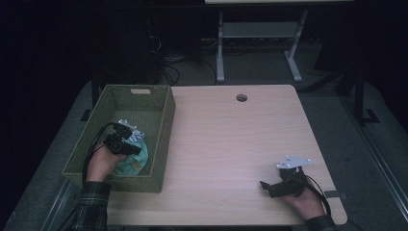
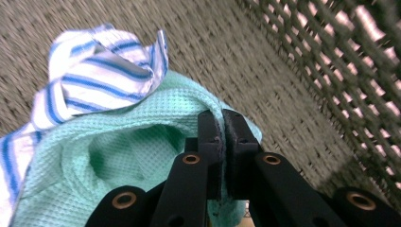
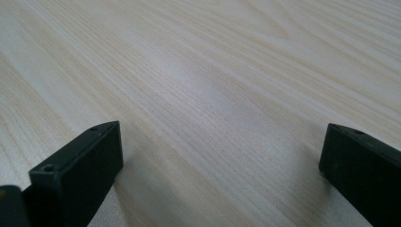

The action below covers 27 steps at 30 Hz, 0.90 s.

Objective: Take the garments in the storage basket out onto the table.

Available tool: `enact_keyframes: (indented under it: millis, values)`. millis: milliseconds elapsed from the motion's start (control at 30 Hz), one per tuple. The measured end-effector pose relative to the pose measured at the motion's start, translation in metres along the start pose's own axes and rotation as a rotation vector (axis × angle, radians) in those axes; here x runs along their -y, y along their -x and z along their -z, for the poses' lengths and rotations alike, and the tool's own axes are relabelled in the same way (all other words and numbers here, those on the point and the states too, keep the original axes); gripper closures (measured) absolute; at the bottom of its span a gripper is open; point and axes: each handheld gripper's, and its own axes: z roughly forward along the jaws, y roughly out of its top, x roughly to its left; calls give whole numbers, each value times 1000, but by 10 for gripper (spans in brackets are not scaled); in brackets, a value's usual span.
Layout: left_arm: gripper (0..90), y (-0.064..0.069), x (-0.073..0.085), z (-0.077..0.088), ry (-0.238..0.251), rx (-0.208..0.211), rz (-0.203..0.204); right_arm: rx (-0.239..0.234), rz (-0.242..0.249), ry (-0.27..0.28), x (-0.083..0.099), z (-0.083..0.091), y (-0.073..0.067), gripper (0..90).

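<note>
Now L tool (image 2: pixel 221 124) clenched on green cloth (image 2: pixel 118 156) in basket (image 1: pixel 161 139); R tool (image 3: pixel 222 156) released over table (image 3: pixel 213 71).

Quick count: one woven basket (image 1: pixel 159 126) sitting on the left end of one wooden table (image 1: pixel 231 144). Inside the basket there are two cloths, one mint green cloth (image 2: pixel 123 156) and one blue-striped white cloth (image 2: pixel 90 80) right up against it. Two grippers total: left gripper (image 2: pixel 221 124) inside the basket, right gripper (image 1: pixel 269 186) well off to the basket's right.
</note>
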Motion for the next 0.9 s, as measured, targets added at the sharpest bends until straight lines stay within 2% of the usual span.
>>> enact_keyframes:
  millis: [233, 733, 900]
  values:
    - [863, -5, 1, 15, 110, 6, 28, 0, 0, 0, 0, 0, 0, 0]
    - [867, -9, -2, 46, 280, 5, 38, 0, 0, 0, 0, 0, 0, 0]
    - [867, -10, -3, 55, 334, 29, 41, 0, 0, 0, 0, 0, 0, 0]
